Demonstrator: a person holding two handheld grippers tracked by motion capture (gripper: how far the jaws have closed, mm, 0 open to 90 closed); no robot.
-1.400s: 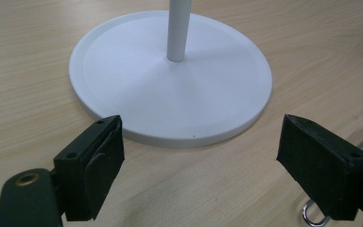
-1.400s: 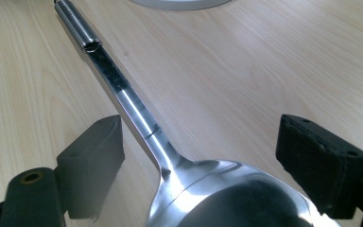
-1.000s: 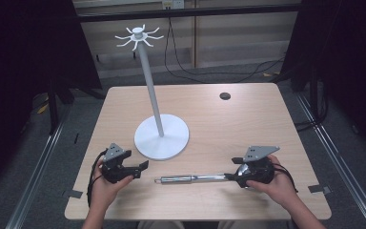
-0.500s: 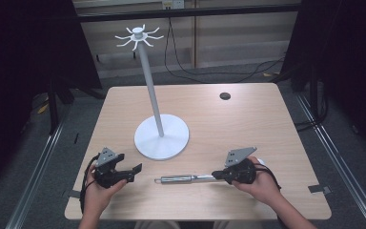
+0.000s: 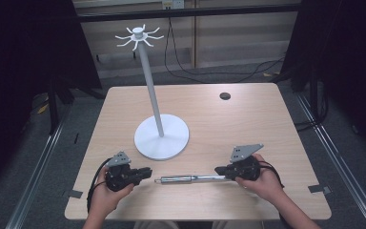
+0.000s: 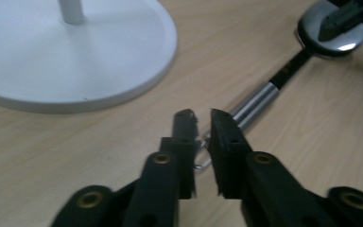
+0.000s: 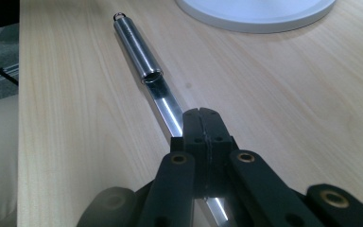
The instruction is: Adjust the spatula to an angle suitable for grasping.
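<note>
— Starting at the left: what was the left gripper (image 5: 145, 172) doing?

— It lay low on the table (image 5: 248, 119), in front of the white hook stand (image 5: 162, 138). Its jaws were spread only narrowly, and in the left gripper view the small hanging ring (image 6: 199, 158) at the handle's end sat in that gap, not yet pinched as far as I could tell.

— And the steel spoon (image 5: 186, 179) itself?

— It lay flat along the near edge of the table, between the two grippers, with its ring end to the left and its bowl (image 6: 333, 33) to the right.

— The right gripper (image 5: 219, 171)?

— Its jaws were pressed together on the flat shaft just short of the bowl, so it had the spoon in a firm pinch.

— So which step was this?

— I judged it the pick-up before hanging. The next move called for raising the spoon and keeping the ring free, so it could be threaded over one of the hooks (image 5: 138, 36) atop the stand.
</note>
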